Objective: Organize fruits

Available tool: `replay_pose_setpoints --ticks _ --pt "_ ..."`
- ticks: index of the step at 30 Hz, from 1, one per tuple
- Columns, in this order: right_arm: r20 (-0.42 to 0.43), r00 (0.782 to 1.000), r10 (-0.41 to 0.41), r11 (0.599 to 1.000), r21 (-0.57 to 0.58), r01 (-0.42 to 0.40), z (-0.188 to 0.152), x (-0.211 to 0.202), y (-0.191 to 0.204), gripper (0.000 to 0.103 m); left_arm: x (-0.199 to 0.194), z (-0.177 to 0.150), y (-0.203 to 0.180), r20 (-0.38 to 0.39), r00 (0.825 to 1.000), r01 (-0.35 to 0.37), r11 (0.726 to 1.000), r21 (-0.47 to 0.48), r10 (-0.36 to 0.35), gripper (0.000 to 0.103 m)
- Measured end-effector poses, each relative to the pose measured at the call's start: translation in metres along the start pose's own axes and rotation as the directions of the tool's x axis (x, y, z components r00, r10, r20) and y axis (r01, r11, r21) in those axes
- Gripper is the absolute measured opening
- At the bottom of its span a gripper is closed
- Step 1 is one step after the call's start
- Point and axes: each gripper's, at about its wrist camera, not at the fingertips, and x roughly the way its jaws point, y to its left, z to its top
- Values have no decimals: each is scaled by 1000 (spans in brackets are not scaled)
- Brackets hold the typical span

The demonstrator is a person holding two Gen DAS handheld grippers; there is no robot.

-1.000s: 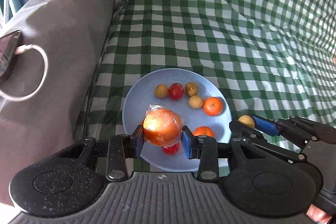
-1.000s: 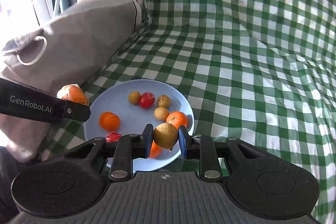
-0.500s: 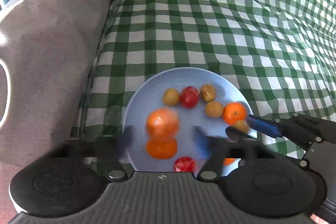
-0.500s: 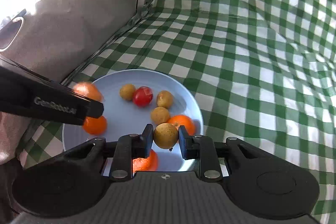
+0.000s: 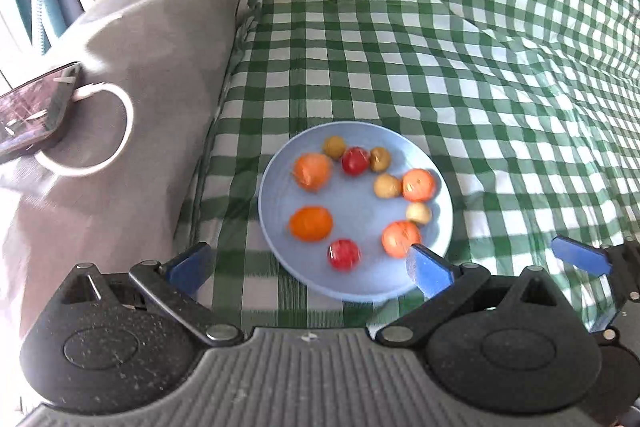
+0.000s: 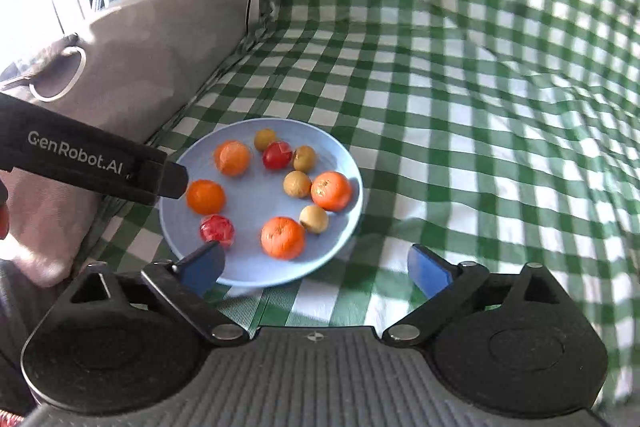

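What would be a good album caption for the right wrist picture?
Open right gripper hovers by a blue plate holding ten small fruits on green checked cloth.

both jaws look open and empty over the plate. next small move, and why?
Probably lift both grippers back and away from the blue plate. Left gripper and right gripper stand wide open, holding nothing; all visible fruit, such as the orange and the small brown fruit, lies on the plate, none on the checked cloth.

Bright daylight from upper left; slight blur; fisheye-bent edges.
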Motion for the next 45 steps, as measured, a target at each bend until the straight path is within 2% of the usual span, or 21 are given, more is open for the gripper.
replay_pose_setpoints --ticks 9,21,26,38,42,45 --pt "77 996 -50 999 6 50 -28 -59 13 102 -46 -37 -3 12 999 -35 999 -16 35 103" --pt "147 986 -79 997 19 77 -39 -94 13 102 -69 -51 -18 42 998 -48 999 14 48 103" --pt "149 984 -95 995 29 92 -40 -96 8 102 -66 -51 -25 40 996 -84 995 48 82 103" --pt "143 985 -93 996 21 91 -41 -92 13 102 -61 -46 -19 44 994 -100 995 -13 101 103" --pt "147 985 -85 996 14 84 -40 -91 12 102 -58 -44 -20 20 998 -64 998 11 64 103" --pt "152 985 -85 996 17 83 -40 -90 10 102 -57 -45 -22 28 997 -74 997 1 74 103"
